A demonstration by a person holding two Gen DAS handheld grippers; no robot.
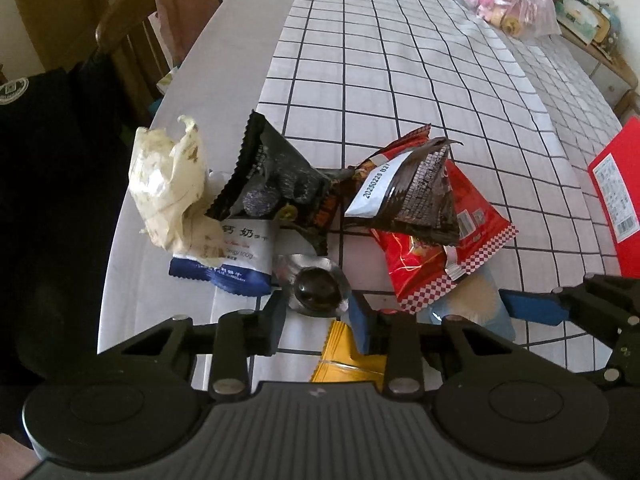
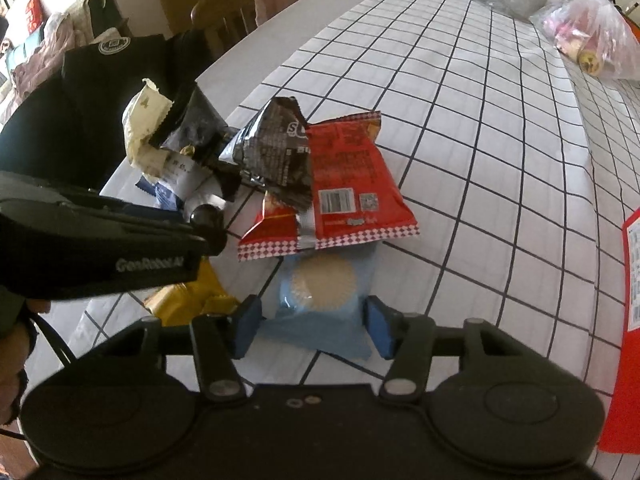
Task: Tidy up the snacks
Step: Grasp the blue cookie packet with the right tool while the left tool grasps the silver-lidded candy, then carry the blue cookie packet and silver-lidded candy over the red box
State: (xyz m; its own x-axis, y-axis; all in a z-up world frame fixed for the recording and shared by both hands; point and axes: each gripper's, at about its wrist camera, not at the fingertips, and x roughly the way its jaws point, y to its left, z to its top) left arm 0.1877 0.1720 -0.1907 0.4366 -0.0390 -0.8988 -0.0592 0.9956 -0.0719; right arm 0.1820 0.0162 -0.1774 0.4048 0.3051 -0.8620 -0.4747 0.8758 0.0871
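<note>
Left wrist: fingers (image 1: 316,312) apparently gripping foil-wrapped sweet (image 1: 316,290), right fingers (image 2: 312,326) — flanking blue packet (image 2: 320,320).

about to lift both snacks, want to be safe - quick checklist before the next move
1. Left gripper straddles the foil-wrapped dark snack: ok.
2. Left pads pressing it: cannot tell.
3. Right gripper brackets the blue cookie packet: ok.
4. Right pads touching it: not ok, gaps show on both sides.
5. Blue packet free of the red chip bag: not ok, the bag's edge overlaps its far end.
6. Yellow packet clear of left fingers: cannot tell.
</note>
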